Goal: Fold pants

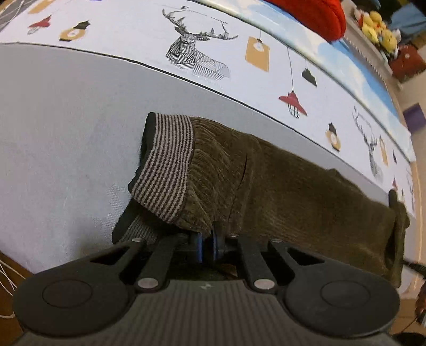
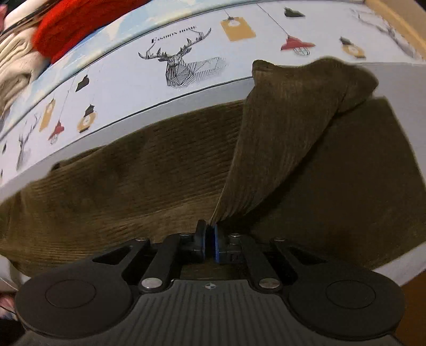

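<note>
In the left wrist view we see our left gripper (image 1: 207,246) with its blue-padded fingers (image 1: 198,246) drawn almost together, pinching the near edge of the brown corduroy pants (image 1: 293,197) just beside the waistband. The striped elastic waistband (image 1: 165,165) sits at the left end of the garment, curled upward and partly turned over so its dark inner lining shows. From there the pants stretch away to the right across a grey sheet (image 1: 66,119), and a dark object shows at their far right end, though we cannot tell what it is.

In the right wrist view our right gripper (image 2: 209,239) has its fingers (image 2: 216,243) nearly closed on a fold of the pants (image 2: 119,181). From the pinch, a flap of corduroy (image 2: 287,127) rises up and away to the far right, lifted off the rest of the cloth, which lies flat below it on both sides.

Beyond the grey sheet runs a white cloth printed with deer heads (image 2: 183,66), red lamps and yellow tags. Farther back lies a red knitted item (image 2: 77,24), and in the left view yellow plush toys (image 1: 378,26) sit at the far right.
</note>
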Demonstrator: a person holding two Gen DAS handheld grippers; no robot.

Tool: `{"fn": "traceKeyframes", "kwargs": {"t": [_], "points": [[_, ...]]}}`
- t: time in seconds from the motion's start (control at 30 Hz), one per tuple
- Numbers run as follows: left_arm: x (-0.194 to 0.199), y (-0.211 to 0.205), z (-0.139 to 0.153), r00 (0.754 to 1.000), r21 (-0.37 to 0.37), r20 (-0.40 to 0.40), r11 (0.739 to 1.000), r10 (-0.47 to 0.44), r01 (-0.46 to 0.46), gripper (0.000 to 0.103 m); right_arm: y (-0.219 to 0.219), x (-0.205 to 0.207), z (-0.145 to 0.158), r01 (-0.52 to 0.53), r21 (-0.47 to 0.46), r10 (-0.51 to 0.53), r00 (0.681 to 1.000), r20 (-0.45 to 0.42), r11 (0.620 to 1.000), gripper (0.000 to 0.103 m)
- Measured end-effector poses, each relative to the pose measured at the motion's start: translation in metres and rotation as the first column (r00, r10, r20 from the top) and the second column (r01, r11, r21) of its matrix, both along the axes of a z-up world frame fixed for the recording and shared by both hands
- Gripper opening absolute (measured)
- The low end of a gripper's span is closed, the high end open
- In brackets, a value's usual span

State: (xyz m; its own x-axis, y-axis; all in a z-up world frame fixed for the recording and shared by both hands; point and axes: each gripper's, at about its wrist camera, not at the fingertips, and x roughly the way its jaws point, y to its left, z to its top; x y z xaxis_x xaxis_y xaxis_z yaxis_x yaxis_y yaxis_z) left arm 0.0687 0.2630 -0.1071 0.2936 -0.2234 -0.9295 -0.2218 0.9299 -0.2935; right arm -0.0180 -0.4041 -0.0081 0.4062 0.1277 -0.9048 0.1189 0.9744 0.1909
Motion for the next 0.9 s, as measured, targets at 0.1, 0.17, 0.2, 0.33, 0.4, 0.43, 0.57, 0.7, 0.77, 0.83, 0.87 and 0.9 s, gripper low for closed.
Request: {"fn": "traceKeyframes", "kwargs": {"t": [0.1, 0.17, 0.2, 0.33, 0.4, 0.43, 0.57, 0.7, 0.77, 0.83, 0.87, 0.9], "points": [[0.005, 0.008, -0.004, 0.998, -0.037, -0.029, 0.998, 0.049, -0.050, 0.017, -0.031, 0.000, 0.012, 0.054, -0.054, -0.047, 0.992, 0.120, 0.997, 0.015], [0.008, 0.010, -0.007, 0.997, -0.040, -0.041, 0.997, 0.060, -0.062, 0.020, -0.055, 0.002, 0.018, 0.133, -0.067, -0.119, 0.977, 0.179, 0.989, 0.032], [0.010, 0.008, -0.008, 0.997, -0.035, -0.048, 0.997, 0.062, -0.063, 0.023, -0.062, 0.004, 0.020, 0.157, -0.071, -0.139, 0.968, 0.210, 0.985, 0.033], [0.019, 0.002, -0.017, 0.994, -0.021, -0.092, 0.997, 0.065, -0.068, 0.043, -0.069, 0.019, 0.012, 0.143, -0.064, -0.122, 0.958, 0.259, 0.988, 0.041], [0.021, 0.001, -0.020, 0.991, -0.020, -0.110, 0.997, 0.075, -0.078, 0.047, -0.059, 0.030, 0.001, 0.098, -0.080, -0.075, 0.966, 0.247, 0.992, 0.045], [0.022, 0.002, -0.022, 0.990, -0.020, -0.117, 0.996, 0.082, -0.085, 0.047, -0.050, 0.037, -0.004, 0.073, -0.100, -0.047, 0.969, 0.241, 0.992, 0.048], [0.026, 0.005, -0.029, 0.982, -0.010, -0.149, 0.992, 0.120, -0.122, 0.047, -0.009, 0.064, -0.024, -0.024, -0.210, 0.069, 0.976, 0.209, 0.977, 0.055], [0.030, 0.004, -0.031, 0.978, 0.013, -0.146, 0.989, 0.146, -0.146, 0.043, 0.029, 0.086, -0.054, -0.127, -0.390, 0.160, 0.986, 0.053, 0.912, 0.053], [0.032, 0.001, -0.028, 0.981, 0.044, -0.127, 0.989, 0.148, -0.144, 0.020, 0.028, 0.090, -0.058, -0.113, -0.447, 0.138, 0.990, 0.022, 0.887, 0.025], [0.033, 0.001, -0.023, 0.985, 0.054, -0.088, 0.988, 0.149, -0.145, 0.013, 0.009, 0.089, -0.045, -0.002, -0.369, 0.033, 0.996, 0.077, 0.929, 0.004], [0.033, 0.001, -0.019, 0.986, 0.052, -0.062, 0.987, 0.154, -0.151, 0.010, -0.006, 0.084, -0.030, 0.091, -0.313, -0.046, 0.988, 0.149, 0.945, 0.004], [0.032, 0.000, -0.012, 0.987, 0.050, -0.026, 0.986, 0.158, -0.156, 0.009, -0.020, 0.077, -0.012, 0.190, -0.261, -0.125, 0.961, 0.246, 0.946, 0.003]]}}
